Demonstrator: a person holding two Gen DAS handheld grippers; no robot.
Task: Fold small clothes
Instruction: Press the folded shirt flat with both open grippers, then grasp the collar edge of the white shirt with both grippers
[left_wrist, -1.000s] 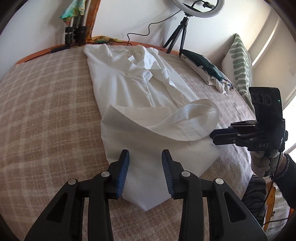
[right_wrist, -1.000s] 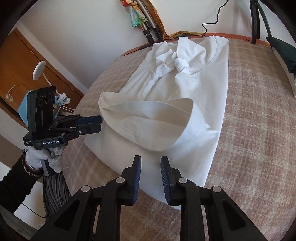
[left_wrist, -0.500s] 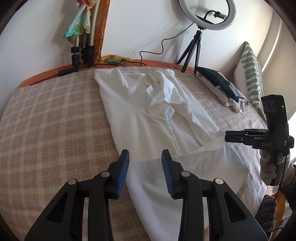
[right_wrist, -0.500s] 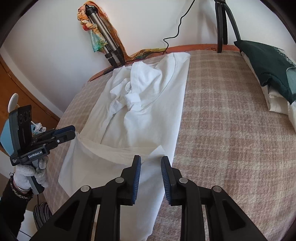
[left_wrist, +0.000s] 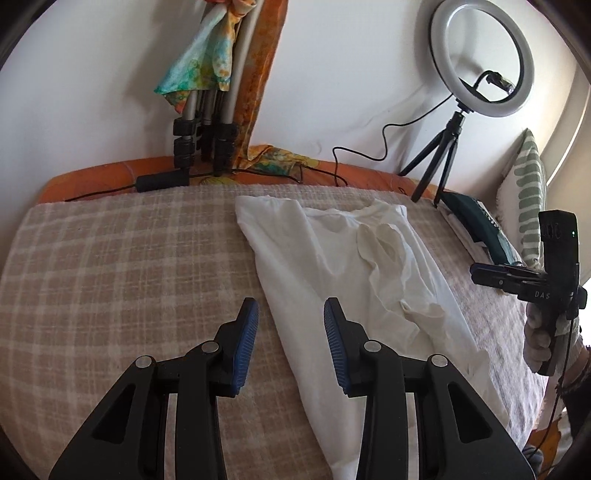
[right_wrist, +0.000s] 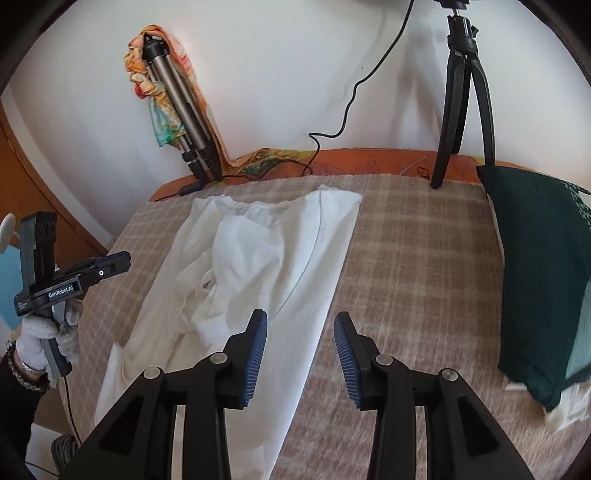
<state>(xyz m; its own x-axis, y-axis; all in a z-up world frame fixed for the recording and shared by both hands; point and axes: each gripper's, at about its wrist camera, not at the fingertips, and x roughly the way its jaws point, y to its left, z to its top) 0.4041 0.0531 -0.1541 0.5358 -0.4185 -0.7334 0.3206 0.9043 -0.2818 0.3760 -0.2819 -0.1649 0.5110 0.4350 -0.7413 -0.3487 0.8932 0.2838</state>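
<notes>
A white garment (left_wrist: 343, 280) lies spread on the checked beige blanket (left_wrist: 122, 277) that covers the bed, its long axis running from the near edge of the bed away toward the far wall. The far end lies flat and squared off a little short of the orange strip at the wall, and the near end trails toward the cameras and passes out of view at the bottom. One long side edge is straight and smooth; in the right wrist view that edge (right_wrist: 332, 273) lies on the right, with a crumpled ridge of loose folds running down the cloth's other half. The left gripper (left_wrist: 291, 314) hangs above the blanket with its jaws spread wide and nothing between them, the straight edge of the garment lying below the gap. The right gripper (right_wrist: 301, 319) is likewise wide open and empty, above the opposite straight edge where cloth meets blanket. Each gripper shows in the other's view, held off to the side of the garment in a gloved hand (right_wrist: 44, 332). A ring light (left_wrist: 484, 55) on a small tripod stands at the far side, and a dark green cushion (right_wrist: 543, 273) lies well apart from the garment.
</notes>
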